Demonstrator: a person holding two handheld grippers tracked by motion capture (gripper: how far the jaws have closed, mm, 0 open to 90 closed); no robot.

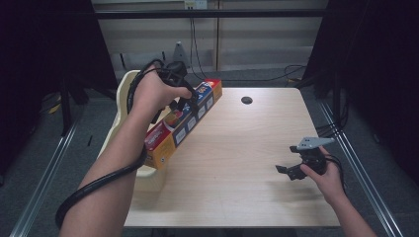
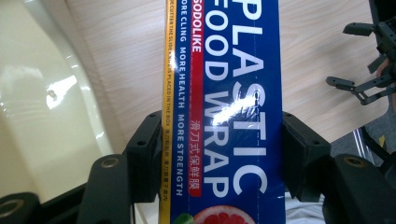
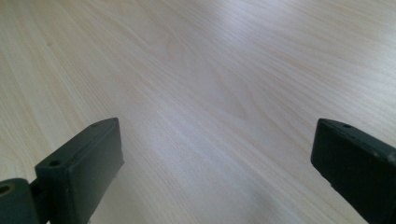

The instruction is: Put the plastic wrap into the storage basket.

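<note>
Carrying a long box is the step in hand, judged from how things lie. Largest first: the table (image 1: 247, 148) is a pale wood top with a small dark hole (image 1: 246, 100) near its far edge. A cream tub (image 1: 123, 94) sits at the left edge, partly under the load. The plastic wrap box (image 1: 185, 121) hangs tilted above the table's far left corner, over table and tub. The left gripper (image 2: 224, 154) clamps it across its width, pads flat on both long sides. Recommended: keep that squeeze steady and level the long ends. The right gripper (image 1: 291, 170), near the right edge, stands wide with nothing in it.
</note>
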